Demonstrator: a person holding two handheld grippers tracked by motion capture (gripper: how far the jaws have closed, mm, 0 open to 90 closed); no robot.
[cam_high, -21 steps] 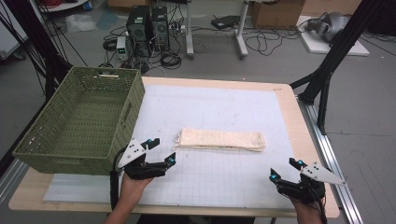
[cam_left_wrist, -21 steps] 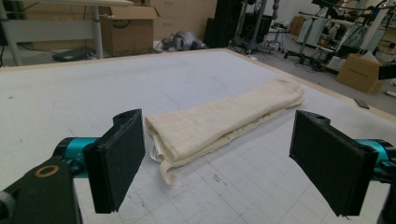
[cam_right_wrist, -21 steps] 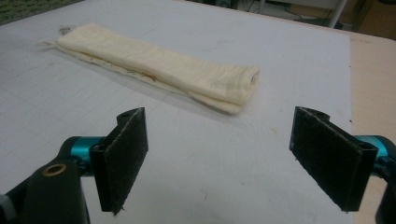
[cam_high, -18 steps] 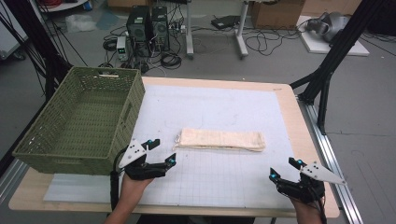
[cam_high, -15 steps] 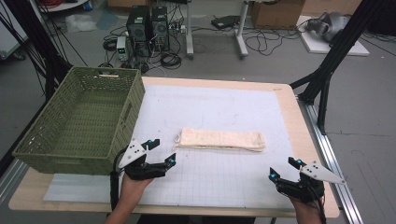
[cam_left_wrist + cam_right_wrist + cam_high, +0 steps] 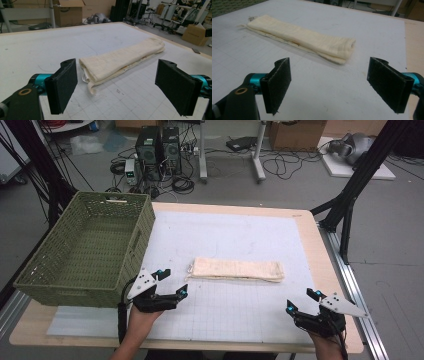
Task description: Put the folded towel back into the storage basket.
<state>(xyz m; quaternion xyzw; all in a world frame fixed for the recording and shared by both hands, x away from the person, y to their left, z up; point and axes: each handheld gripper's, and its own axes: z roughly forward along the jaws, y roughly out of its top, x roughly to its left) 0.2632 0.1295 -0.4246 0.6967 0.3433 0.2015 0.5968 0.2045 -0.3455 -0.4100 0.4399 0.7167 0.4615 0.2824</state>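
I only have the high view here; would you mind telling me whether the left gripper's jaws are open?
Observer: Yes. In the left gripper view the left gripper has its jaws wide apart, with the towel's near end between them, farther off.
Operator: Thank you. How does that end look?
Observer: It shows stacked folded layers, with one loose edge curling onto the mat.
Operator: And the right gripper?
Observer: The right gripper is open too, short of the towel's rounded folded end.
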